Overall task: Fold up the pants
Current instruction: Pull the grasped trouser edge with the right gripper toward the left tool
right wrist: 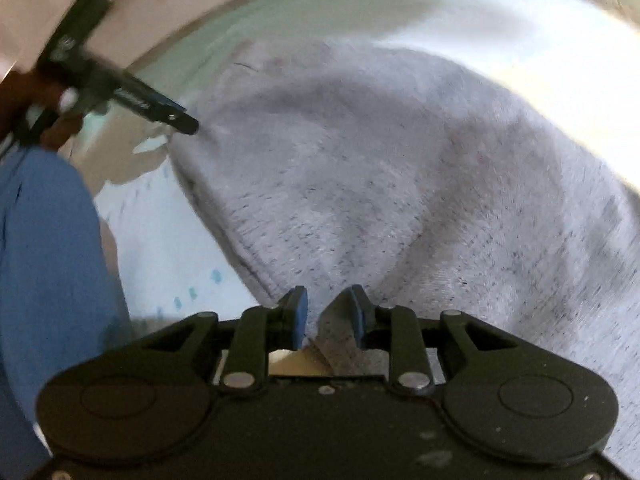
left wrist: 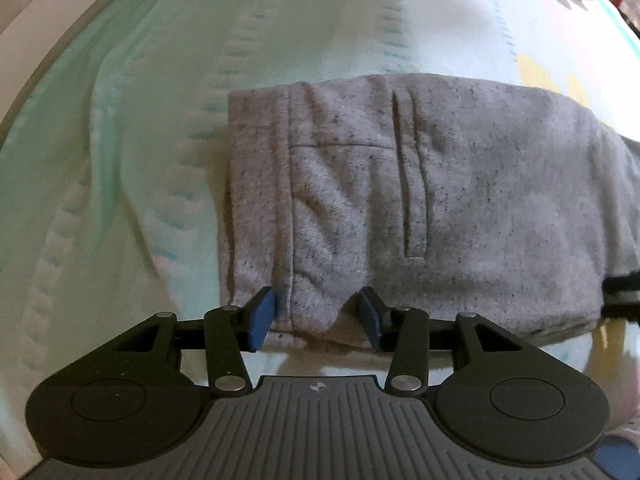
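Left gripper [left wrist: 316,316] jaws apart, straddling pants [left wrist: 420,200] hem on bed [left wrist: 120,140]. Right gripper [right wrist: 328,316] pinches pants edge. Risk: uneven lift skews fold; thick fleece may slip.

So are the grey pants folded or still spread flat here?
Folded: the grey pants lie as a compact block on the bedspread, waistband and pocket on top, no legs spread out.

A pale mint-green blanket [left wrist: 132,92] with rows of small teal stitches covered the bed. A pinkish-white frame [left wrist: 16,4] curved along its far left edge. At the far right lay bedding with yellow patches [left wrist: 536,72]. Bright light washed over the cover [right wrist: 520,36].
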A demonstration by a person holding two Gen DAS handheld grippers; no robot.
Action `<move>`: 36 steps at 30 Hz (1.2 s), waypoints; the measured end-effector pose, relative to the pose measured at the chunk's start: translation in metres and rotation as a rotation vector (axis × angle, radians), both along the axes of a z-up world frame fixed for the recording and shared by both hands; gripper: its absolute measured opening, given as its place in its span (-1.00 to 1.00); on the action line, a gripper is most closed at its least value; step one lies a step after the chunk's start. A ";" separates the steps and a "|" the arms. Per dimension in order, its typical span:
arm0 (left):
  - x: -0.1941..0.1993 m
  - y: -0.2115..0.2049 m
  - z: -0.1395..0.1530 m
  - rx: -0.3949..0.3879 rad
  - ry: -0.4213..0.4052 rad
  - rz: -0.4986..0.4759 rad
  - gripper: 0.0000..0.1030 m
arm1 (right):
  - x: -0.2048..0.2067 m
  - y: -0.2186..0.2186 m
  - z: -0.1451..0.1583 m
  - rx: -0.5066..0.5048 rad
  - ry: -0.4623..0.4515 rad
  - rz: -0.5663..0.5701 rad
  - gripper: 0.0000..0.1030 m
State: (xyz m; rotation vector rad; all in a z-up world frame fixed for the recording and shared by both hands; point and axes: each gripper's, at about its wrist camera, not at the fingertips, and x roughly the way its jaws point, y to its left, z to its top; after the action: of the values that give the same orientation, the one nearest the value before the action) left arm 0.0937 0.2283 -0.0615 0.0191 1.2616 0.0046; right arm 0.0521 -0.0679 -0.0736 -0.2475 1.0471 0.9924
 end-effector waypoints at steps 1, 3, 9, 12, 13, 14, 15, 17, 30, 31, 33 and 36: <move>0.000 0.001 0.003 0.003 -0.001 0.011 -0.15 | 0.001 0.001 0.003 0.004 0.012 0.006 -0.49; 0.001 -0.001 0.017 0.038 -0.038 0.022 -0.17 | 0.003 -0.001 0.007 0.021 0.010 -0.002 -0.49; 0.011 -0.036 0.085 -0.161 -0.272 0.066 -0.17 | 0.033 -0.043 0.030 0.156 0.016 -0.188 -0.47; 0.029 -0.074 0.092 -0.232 -0.333 0.030 -0.17 | 0.058 -0.067 0.040 0.187 -0.002 -0.295 -0.39; 0.035 -0.087 0.089 -0.238 -0.341 0.016 -0.17 | 0.067 -0.075 0.045 0.183 -0.024 -0.327 -0.33; 0.041 -0.101 0.082 -0.250 -0.341 0.007 -0.17 | 0.070 -0.080 0.047 0.182 -0.039 -0.347 -0.23; 0.045 -0.110 0.072 -0.270 -0.330 0.004 -0.17 | 0.079 -0.087 0.050 0.187 -0.054 -0.370 -0.16; 0.051 -0.129 0.049 -0.329 -0.283 -0.004 -0.16 | 0.092 -0.098 0.053 0.200 -0.059 -0.394 -0.07; 0.040 -0.145 -0.023 -0.334 -0.093 -0.005 -0.17 | 0.181 -0.096 -0.007 0.247 0.179 -0.446 0.57; 0.039 -0.147 -0.024 -0.329 -0.099 -0.013 -0.17 | 0.184 -0.094 -0.012 0.258 0.209 -0.433 0.57; 0.039 -0.153 -0.022 -0.319 -0.107 -0.021 -0.17 | 0.183 -0.090 -0.020 0.299 0.258 -0.404 0.27; 0.034 -0.157 -0.018 -0.318 -0.115 -0.017 -0.17 | 0.172 -0.083 -0.020 0.287 0.225 -0.318 -0.78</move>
State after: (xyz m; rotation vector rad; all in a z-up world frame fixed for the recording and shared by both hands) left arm 0.1281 0.0708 -0.0797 -0.2421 1.1350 -0.2069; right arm 0.2243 -0.1508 -0.0938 0.2658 1.0903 0.8789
